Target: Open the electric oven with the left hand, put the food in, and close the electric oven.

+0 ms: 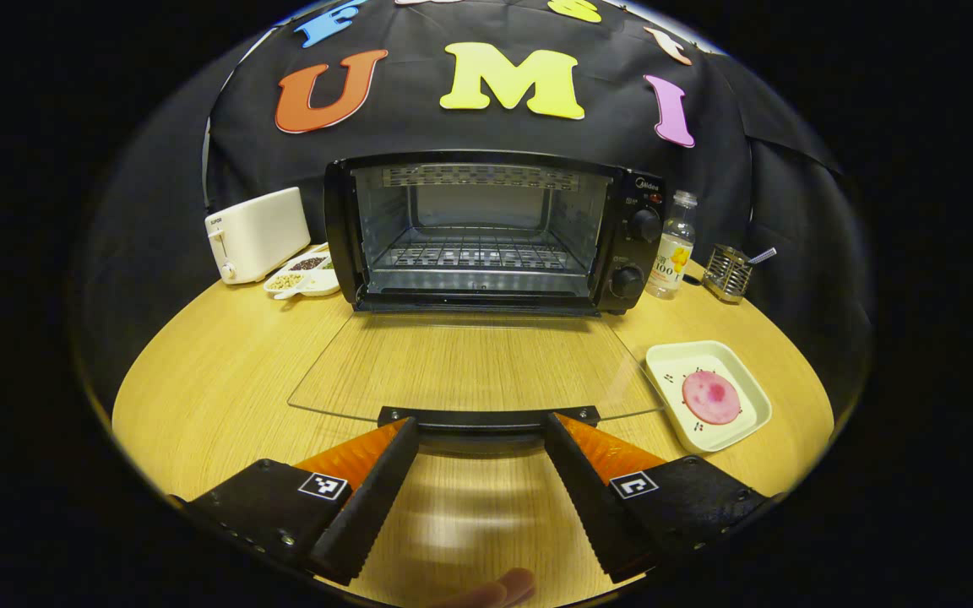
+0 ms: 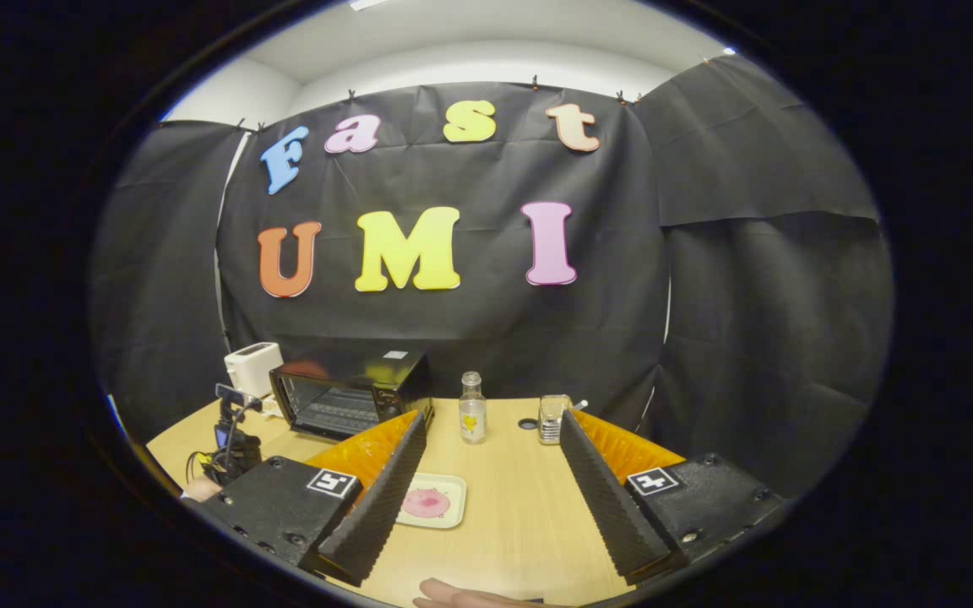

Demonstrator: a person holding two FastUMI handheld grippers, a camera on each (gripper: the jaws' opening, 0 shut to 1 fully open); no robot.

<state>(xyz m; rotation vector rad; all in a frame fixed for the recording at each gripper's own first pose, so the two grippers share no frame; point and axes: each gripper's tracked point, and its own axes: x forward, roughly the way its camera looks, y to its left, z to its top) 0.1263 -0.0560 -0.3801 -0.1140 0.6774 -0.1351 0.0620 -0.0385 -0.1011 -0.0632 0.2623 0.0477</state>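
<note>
The oven [image 1: 486, 232] stands at the far middle of the table [image 1: 225, 371], its glass door [image 1: 474, 367] folded fully down and flat, the wire rack [image 1: 478, 253] inside bare; the left gripper [image 1: 481, 431] sits just at the door's handle [image 1: 486, 416] with fingers spread wide to either side of it, gripping nothing. The food [image 1: 711, 397], a pink round slice, lies on a white plate [image 1: 672, 367] to the right of the door, near the table's edge. The right gripper [image 2: 493, 426] hovers nearer and higher, fingers wide apart and empty, with the plate below its left finger; a toaster [image 1: 254, 234] and snack dish [image 1: 305, 274] stand left of the oven, a bottle [image 1: 674, 247] and metal holder [image 1: 727, 272] to its right.
</note>
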